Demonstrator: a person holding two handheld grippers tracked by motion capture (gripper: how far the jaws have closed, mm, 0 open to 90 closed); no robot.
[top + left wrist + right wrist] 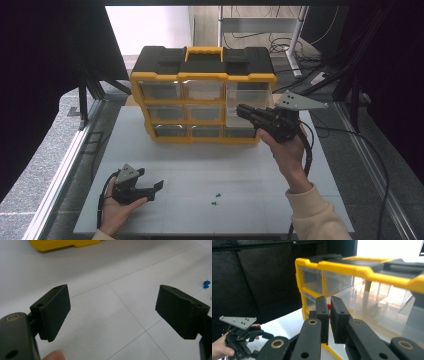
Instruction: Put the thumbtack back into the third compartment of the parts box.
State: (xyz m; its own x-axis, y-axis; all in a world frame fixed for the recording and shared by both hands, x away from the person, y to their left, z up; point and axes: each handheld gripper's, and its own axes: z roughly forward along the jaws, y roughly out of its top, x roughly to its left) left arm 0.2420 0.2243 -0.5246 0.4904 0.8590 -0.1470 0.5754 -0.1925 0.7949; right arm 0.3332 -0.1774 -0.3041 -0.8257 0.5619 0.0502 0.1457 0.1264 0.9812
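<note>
R gripper (243,110) raised at the right-hand middle drawer (239,114) of the yellow organiser (202,95), jaws near-closed pinching something small and red, prob. for stowing; L gripper (156,188) idle w/ jaws spread, resting on table (200,165) near blue pins (216,199).

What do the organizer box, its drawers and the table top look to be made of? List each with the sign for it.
Organizer box: moulded plastic, matte yellow frame with black top, judging by its rounded moulded edges.
Drawers: clear, glossy plastic; you can see through them and they catch reflections.
Table top: smooth light grey panels with thin seams, probably laminate or painted board; the material itself is unclear.
</note>
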